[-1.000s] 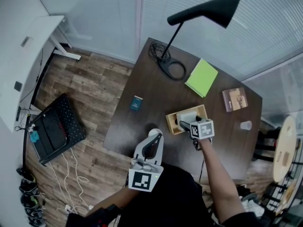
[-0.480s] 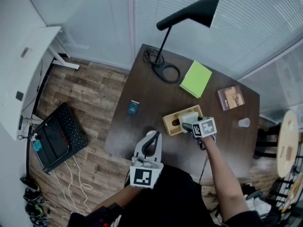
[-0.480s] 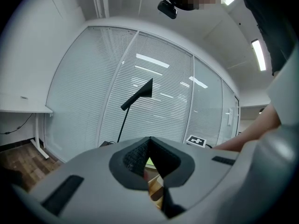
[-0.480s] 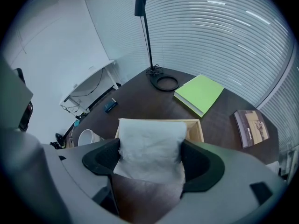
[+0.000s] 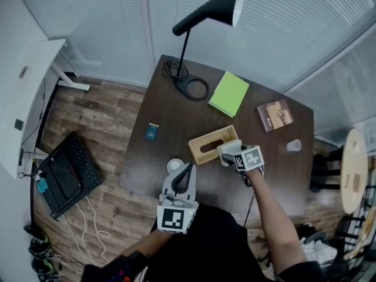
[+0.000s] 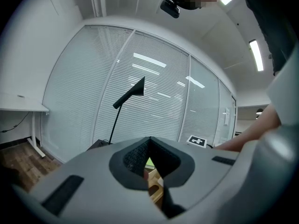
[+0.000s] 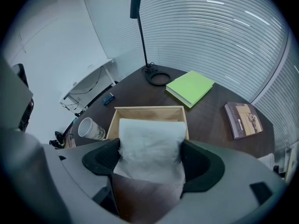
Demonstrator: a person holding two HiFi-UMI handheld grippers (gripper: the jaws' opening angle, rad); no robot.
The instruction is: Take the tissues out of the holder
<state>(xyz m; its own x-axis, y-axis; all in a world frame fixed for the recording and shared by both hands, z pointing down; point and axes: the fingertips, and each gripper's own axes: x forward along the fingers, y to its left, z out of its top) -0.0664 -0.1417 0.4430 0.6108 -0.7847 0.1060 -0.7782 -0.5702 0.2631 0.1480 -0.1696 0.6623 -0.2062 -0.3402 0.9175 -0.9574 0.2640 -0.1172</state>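
At the far left of the head view, a white desk (image 5: pixel 26 93) stood over a wood floor, with a flat black perforated object (image 5: pixel 69 172) lying on the boards beside it. Next came a dark brown table (image 5: pixel 176 113). On its left part lay a small blue item (image 5: pixel 152 131), and near the front edge sat a white cup (image 5: pixel 174 165). The left gripper (image 5: pixel 188 169) hovered just beside that cup; in its own view its jaws met at the tips with nothing between them (image 6: pixel 149 141). A black lamp (image 5: pixel 191 88) rose from the back of the table, its cord coiled around the base. Near the table's middle lay the wooden holder (image 5: pixel 202 145), a shallow open box. At its right end the tissues (image 5: pixel 228 147) stood as a white folded stack, clamped from both sides by the right gripper (image 5: pixel 230 155). In the right gripper view the jaws (image 7: pixel 150 157) pressed the tissues (image 7: pixel 152 143) between their dark pads, and the stack covered the near rim of the holder (image 7: pixel 149 111); whether its lower edge was still inside could not be told. Farther back lay a green notebook (image 5: pixel 229 93), then a brown book (image 5: pixel 274 114), and a clear plastic cup (image 5: pixel 293 145) stood near the right edge.
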